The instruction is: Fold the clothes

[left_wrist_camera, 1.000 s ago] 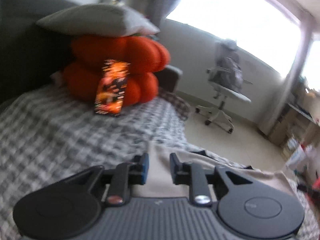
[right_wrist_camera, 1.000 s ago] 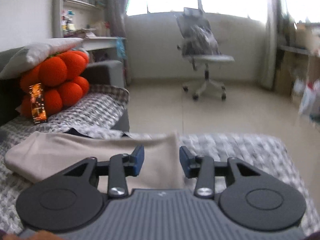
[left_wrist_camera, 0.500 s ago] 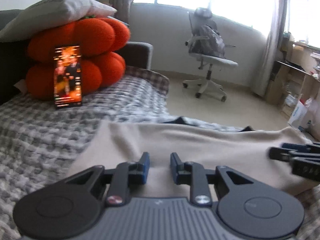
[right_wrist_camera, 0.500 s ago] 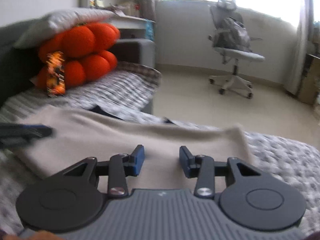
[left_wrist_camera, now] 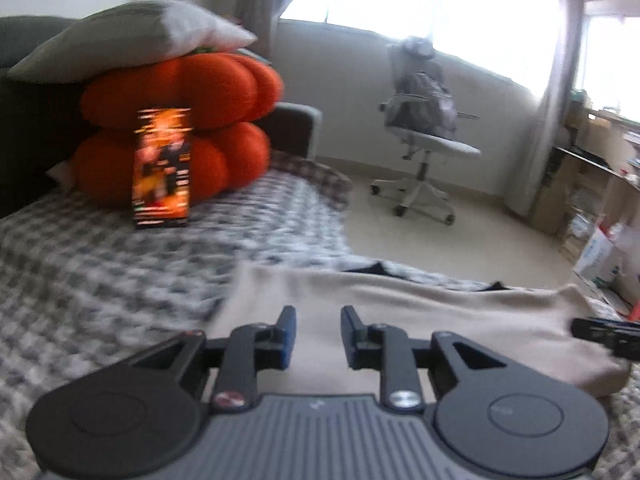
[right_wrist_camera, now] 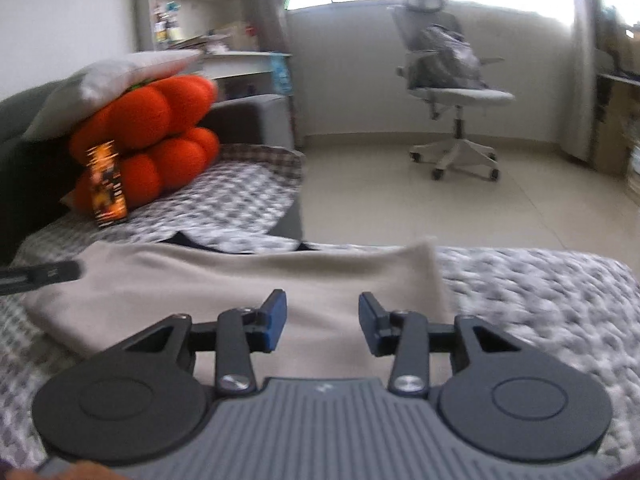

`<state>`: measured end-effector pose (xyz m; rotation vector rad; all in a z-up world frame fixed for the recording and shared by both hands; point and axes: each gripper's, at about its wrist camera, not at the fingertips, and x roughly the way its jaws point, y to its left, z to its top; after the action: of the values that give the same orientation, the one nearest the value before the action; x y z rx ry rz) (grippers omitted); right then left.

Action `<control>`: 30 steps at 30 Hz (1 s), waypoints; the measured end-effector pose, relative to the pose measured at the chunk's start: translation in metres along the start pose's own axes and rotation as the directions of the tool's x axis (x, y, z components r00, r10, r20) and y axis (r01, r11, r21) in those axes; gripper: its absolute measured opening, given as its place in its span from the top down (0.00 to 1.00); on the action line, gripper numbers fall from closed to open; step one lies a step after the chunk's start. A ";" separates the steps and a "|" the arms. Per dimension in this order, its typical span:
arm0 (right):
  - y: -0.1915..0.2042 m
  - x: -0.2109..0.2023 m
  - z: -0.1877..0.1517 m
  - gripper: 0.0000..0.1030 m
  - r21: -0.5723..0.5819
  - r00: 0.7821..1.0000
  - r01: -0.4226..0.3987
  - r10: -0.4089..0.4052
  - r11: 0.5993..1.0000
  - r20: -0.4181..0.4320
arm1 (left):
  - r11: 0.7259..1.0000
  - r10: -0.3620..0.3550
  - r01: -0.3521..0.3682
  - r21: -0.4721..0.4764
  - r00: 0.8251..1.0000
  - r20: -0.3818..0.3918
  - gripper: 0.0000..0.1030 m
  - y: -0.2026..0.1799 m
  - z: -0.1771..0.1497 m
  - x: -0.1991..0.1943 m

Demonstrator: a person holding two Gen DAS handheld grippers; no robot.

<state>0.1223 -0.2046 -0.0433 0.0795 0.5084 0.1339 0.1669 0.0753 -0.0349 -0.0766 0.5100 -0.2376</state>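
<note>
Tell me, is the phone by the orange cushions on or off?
On. The phone stands upright against the orange cushions, and its screen glows with a bright orange picture.

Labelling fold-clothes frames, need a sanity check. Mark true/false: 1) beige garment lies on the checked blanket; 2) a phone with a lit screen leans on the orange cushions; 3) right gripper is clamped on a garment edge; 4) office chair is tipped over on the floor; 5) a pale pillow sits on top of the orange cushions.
1) True: the beige garment lies on the checked blanket.
2) True: the phone leans on the orange cushions.
3) False: the right gripper is open, nothing between its pads.
4) False: the office chair stands upright.
5) True: the pillow lies on top.
</note>
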 end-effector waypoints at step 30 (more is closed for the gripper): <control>0.005 -0.010 0.023 0.41 0.051 0.993 -0.019 0.025 0.999 -0.113 | 0.982 0.168 -0.188 -0.029 0.931 -0.324 0.20 -0.006 0.017 -0.018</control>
<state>0.1248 -0.2025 -0.0185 0.1268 0.6244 0.1476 0.1593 0.0745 -0.0105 -0.0495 0.8443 -0.0552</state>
